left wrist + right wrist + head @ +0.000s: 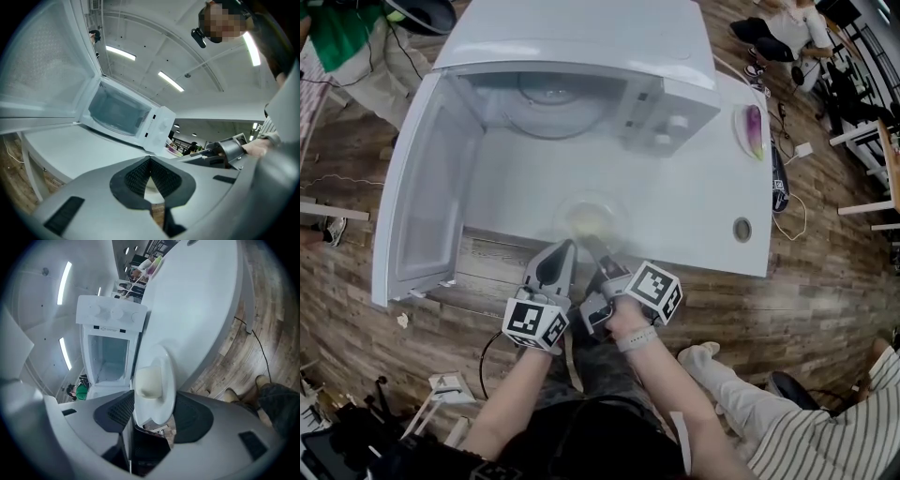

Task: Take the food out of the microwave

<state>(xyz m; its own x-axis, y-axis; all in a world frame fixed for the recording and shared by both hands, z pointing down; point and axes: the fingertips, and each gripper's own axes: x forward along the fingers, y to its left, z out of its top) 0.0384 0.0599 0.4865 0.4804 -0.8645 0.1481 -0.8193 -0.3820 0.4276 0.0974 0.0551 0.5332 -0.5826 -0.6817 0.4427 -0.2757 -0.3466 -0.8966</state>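
Food (147, 380): pale cream lump, a soft-cornered block, on a white plate (619, 212). It is out of the microwave (581, 47), on the table (694, 202) at the oven's 6 o'clock, near the front edge.
Door (417, 187): swung wide, at the oven's 9 o'clock.
Cavity: holds only the glass turntable (551, 98).
Left gripper (565, 247): tips together, nothing in them, at the plate's 7 o'clock.
Right gripper (592, 244): jaws apart, the plate's near rim between them, pads not pressing.
Second plate (751, 131), at the oven's 3 o'clock: carries a purple and green item.
Head view shows the food as a yellowish smear. The right gripper view gives its shape and colour. The left gripper view shows only a sliver of plate behind the closed tips.
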